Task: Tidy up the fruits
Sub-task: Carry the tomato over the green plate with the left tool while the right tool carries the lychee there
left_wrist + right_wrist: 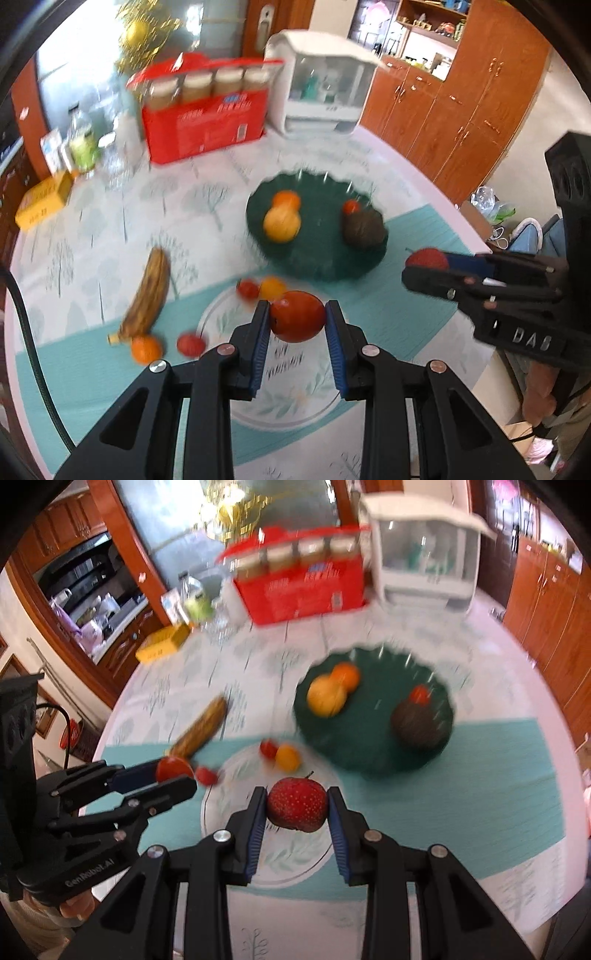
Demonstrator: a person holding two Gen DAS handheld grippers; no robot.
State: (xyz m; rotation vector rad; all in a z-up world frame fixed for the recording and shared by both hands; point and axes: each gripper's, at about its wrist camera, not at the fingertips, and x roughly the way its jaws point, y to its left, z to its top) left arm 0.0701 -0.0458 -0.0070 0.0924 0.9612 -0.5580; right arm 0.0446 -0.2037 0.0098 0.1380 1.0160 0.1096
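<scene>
In the left wrist view your left gripper (297, 322) is clamped across the middle of a smooth red-orange fruit (297, 320), likely soft and slippery, held above the table (110, 221) short of the green plate (317, 254). In the right wrist view your right gripper (297, 808) pinches a speckled red fruit (297, 804) at its widest part; it looks light and bruisable, so squeeze gently.

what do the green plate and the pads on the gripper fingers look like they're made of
Green plate: probably glass or glossy plastic; dark green, scalloped rim with bright glints, though blur leaves it open.
Finger pads: likely rubber or soft plastic; matt blue with fine ridges, set on black, apparently hard plastic fingers. On the right gripper they clamp a red speckled fruit.
</scene>
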